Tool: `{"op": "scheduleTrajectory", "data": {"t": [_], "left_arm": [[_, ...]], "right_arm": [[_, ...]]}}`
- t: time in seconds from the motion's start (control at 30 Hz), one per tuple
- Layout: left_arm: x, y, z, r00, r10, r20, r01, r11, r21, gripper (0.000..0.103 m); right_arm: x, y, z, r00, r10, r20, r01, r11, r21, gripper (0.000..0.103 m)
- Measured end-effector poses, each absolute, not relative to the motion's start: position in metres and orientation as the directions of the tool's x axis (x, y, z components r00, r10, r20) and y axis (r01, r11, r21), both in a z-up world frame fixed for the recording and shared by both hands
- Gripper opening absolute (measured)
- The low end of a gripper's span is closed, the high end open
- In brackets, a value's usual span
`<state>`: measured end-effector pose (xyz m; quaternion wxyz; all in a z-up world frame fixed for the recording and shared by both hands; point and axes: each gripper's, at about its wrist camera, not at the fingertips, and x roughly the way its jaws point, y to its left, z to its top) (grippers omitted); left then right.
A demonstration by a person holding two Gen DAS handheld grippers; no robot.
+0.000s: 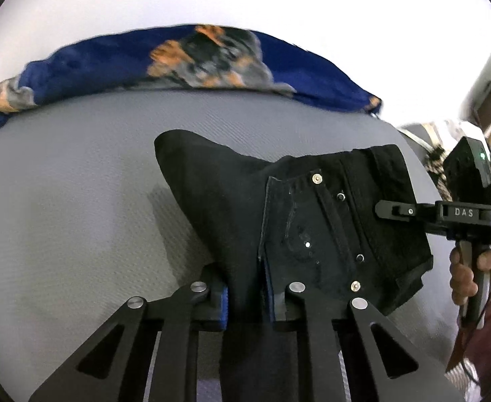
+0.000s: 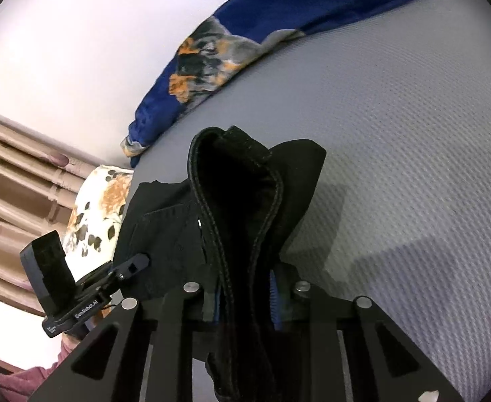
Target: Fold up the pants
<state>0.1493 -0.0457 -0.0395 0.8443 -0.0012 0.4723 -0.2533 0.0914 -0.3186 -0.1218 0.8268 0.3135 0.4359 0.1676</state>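
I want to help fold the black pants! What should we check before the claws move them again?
1. Left claw shut on the pants: ok.
2. Right claw shut on the pants' thick stitched edge: ok.
3. Pants lifted off the grey bed surface: ok, though the lower part is hidden.
4. Legs lined up evenly: cannot tell.
5. Bare bed surface ahead for laying the pants down: ok.
6. Blue blanket apart from the pants: ok.

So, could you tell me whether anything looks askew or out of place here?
Nothing is damaged. The black pants hang bunched and uneven between the left gripper and right gripper, not flat on the grey bed.
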Motion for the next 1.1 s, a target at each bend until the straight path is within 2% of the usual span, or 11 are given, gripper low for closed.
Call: {"op": "scheduleTrajectory", "data": {"t": [0.2, 0.43, 0.6, 0.63, 0.7, 0.8, 0.87, 1.1], "left_arm": [[0.194, -0.027, -0.029, 0.478, -0.381, -0.792, 0.394, 0.898, -0.195, 0.016], [0.26, -0.012, -0.027, 0.473, -0.38, -0.795, 0.363, 0.906, -0.217, 0.016], [0.294, -0.004, -0.045, 0.453, -0.38, -0.807, 0.352, 0.907, -0.229, 0.018], [0.299, -0.002, -0.053, 0.442, -0.367, -0.819, 0.344, 0.912, -0.223, 0.02], [0.303, 0.0, -0.069, 0.428, -0.339, -0.838, 0.331, 0.921, -0.204, 0.033], [0.3, 0.004, -0.088, 0.431, -0.306, -0.849, 0.318, 0.932, -0.175, 0.053], [0.295, 0.007, -0.094, 0.437, -0.315, -0.843, 0.306, 0.933, -0.19, 0.056], [0.263, 0.013, -0.092, 0.464, -0.297, -0.835, 0.275, 0.944, -0.183, 0.057]], "right_arm": [[0.143, -0.295, -0.11, 0.569, 0.577, -0.587, -0.035, 0.73, 0.683, 0.02], [0.204, -0.282, -0.1, 0.569, 0.567, -0.596, -0.03, 0.738, 0.674, 0.02], [0.237, -0.279, -0.099, 0.576, 0.534, -0.619, -0.018, 0.766, 0.643, 0.02], [0.241, -0.277, -0.1, 0.575, 0.526, -0.627, -0.017, 0.774, 0.633, 0.02], [0.248, -0.276, -0.107, 0.567, 0.494, -0.66, 0.002, 0.8, 0.6, 0.021], [0.25, -0.273, -0.121, 0.563, 0.401, -0.723, 0.04, 0.86, 0.509, 0.037], [0.247, -0.272, -0.128, 0.566, 0.356, -0.744, 0.048, 0.886, 0.461, 0.048], [0.214, -0.263, -0.13, 0.563, 0.279, -0.778, 0.048, 0.928, 0.369, 0.05]]}}
